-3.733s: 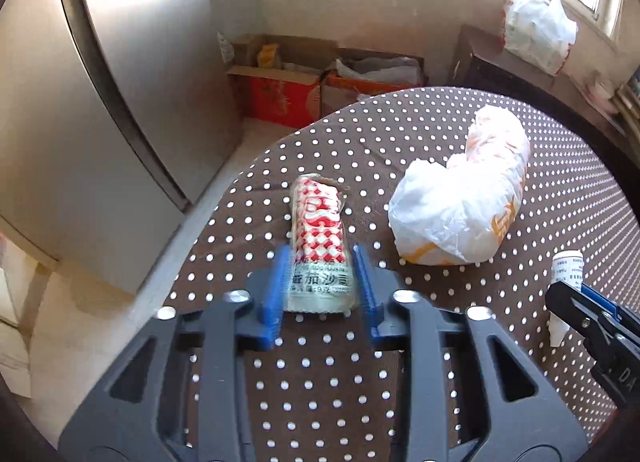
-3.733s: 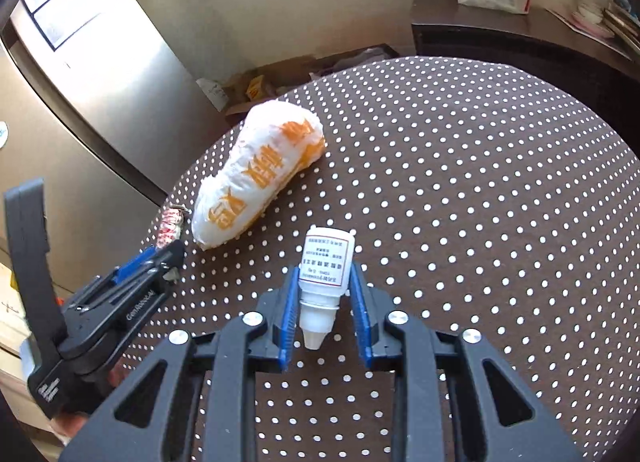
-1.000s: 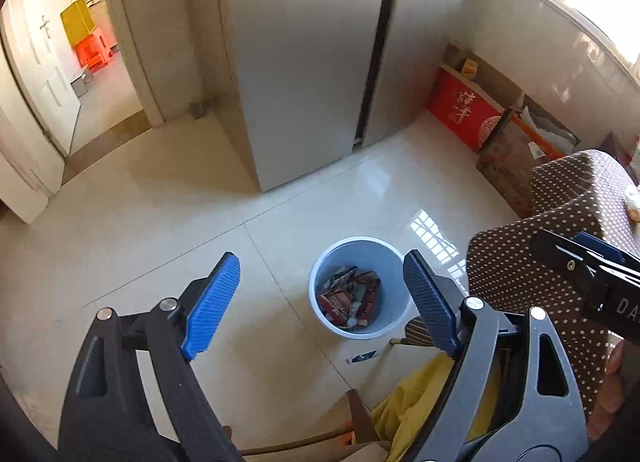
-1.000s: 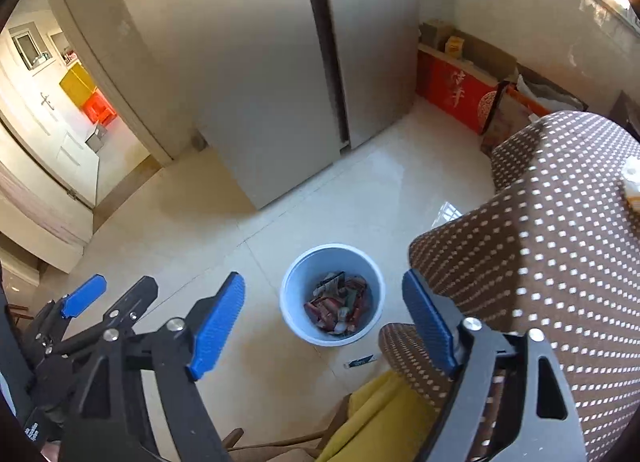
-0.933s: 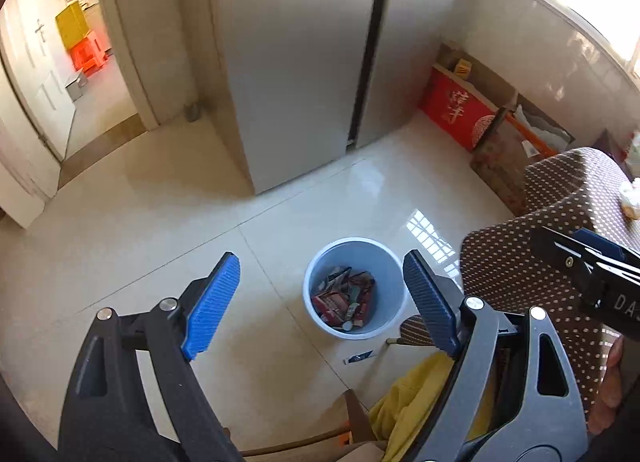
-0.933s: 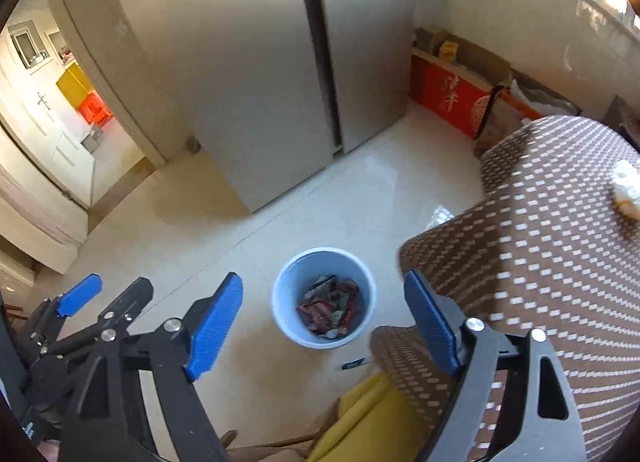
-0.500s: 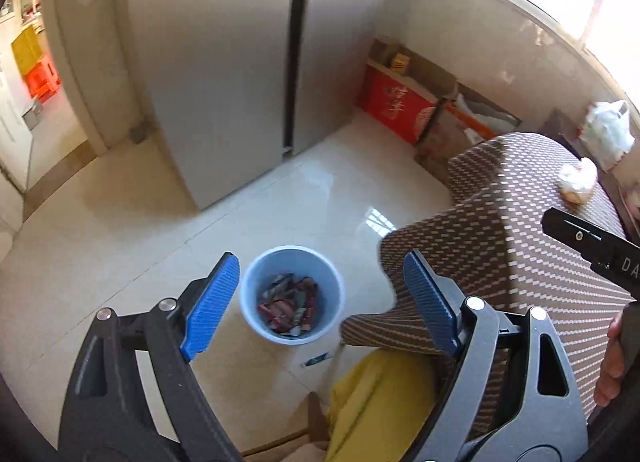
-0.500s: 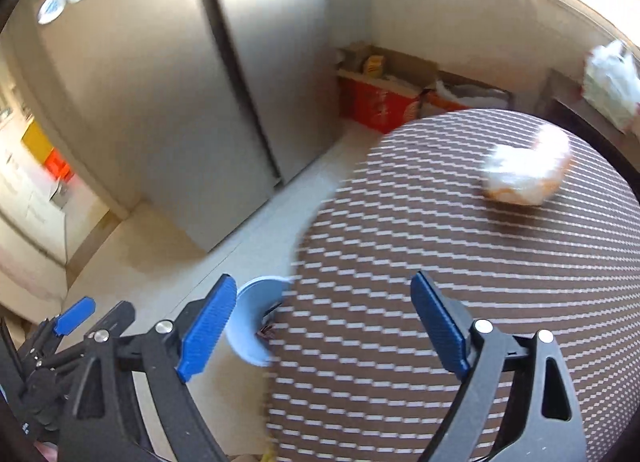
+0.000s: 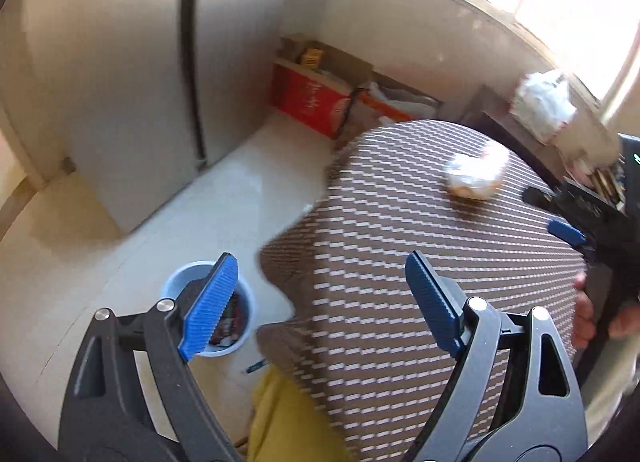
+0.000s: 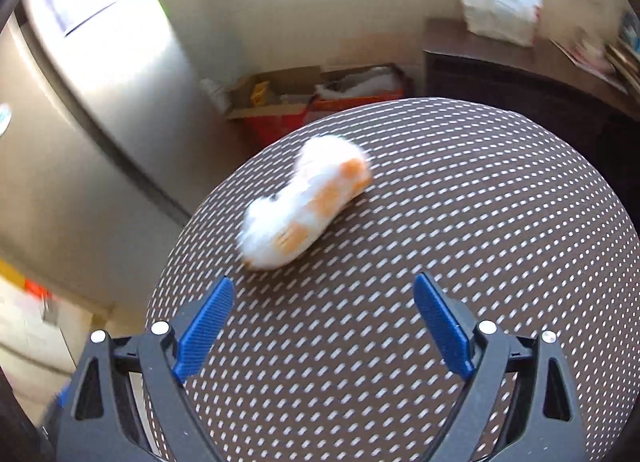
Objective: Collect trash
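Far to my left a grey refrigerator (image 9: pixel 120 74) stands against the wall, and on the pale floor (image 9: pixel 224 202) in front of it sits a light blue trash bin (image 9: pixel 240 314) with wrappers inside, partly hidden behind my left claw's near finger. My left claw (image 9: pixel 320 294) hangs with its blue pads spread wide and nothing between them, over the near edge of the tabletop (image 9: pixel 400 222), which wears a brown cloth with white dots. A yellow cloth (image 9: pixel 280 414) shows just below that edge. Behind the tabletop, red cardboard boxes (image 9: pixel 312 102) stand by the wall. On the far part of the tabletop lies the white and orange plastic bag (image 9: pixel 476 174), the piece of trash left there, blurred in this view. At the right edge my right claw (image 9: pixel 568 222) comes into view above the cloth. In the right wrist view, my right claw (image 10: pixel 324 318) is also wide open and empty, held above the tabletop (image 10: pixel 480 242), and the same bag (image 10: pixel 304 210) lies ahead of it, nearer its left finger, apart from both pads. Further right a dark sideboard (image 10: pixel 500 74) carries a white shopping bag (image 10: pixel 500 6) under the window.
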Demonstrator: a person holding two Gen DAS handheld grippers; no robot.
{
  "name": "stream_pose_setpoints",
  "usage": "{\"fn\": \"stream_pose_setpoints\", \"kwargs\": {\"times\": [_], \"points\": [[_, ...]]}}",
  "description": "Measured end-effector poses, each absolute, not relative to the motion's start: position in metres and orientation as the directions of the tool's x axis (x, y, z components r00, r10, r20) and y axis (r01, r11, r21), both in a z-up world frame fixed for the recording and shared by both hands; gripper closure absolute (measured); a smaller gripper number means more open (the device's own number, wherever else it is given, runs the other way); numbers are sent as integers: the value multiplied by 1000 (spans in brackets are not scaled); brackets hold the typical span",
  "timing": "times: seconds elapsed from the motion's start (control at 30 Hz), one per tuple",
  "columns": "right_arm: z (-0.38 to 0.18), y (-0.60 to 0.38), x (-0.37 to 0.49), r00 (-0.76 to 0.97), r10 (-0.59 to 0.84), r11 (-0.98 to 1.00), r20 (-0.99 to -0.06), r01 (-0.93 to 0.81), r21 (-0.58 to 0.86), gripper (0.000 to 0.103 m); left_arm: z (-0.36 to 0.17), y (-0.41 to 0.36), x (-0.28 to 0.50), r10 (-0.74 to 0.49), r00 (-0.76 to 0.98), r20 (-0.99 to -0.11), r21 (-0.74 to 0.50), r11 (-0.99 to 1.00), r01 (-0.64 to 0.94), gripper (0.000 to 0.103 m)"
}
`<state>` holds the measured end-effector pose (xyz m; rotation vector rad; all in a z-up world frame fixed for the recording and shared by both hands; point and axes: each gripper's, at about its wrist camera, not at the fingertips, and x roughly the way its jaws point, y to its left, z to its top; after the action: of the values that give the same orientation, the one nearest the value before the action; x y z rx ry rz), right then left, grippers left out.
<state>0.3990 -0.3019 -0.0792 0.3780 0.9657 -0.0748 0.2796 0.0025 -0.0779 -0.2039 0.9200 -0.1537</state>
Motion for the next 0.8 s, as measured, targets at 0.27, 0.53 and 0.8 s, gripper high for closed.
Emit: {"fn": "stream_pose_setpoints", "kwargs": {"times": [0.27, 0.53, 0.8], "points": [[-88, -324, 453, 495, 90, 911, -864, 310, 273, 13, -90, -29, 325, -229, 524, -820, -241, 969, 48, 18], [-107, -317, 504, 477, 144, 891, -867, 318, 323, 14, -95, -14, 353, -188, 504, -843, -232, 972, -26, 18], [-104, -305, 478, 519, 112, 899, -847, 309, 309, 62, -101, -24, 340, -220, 477, -851, -253, 967, -5, 18]]}}
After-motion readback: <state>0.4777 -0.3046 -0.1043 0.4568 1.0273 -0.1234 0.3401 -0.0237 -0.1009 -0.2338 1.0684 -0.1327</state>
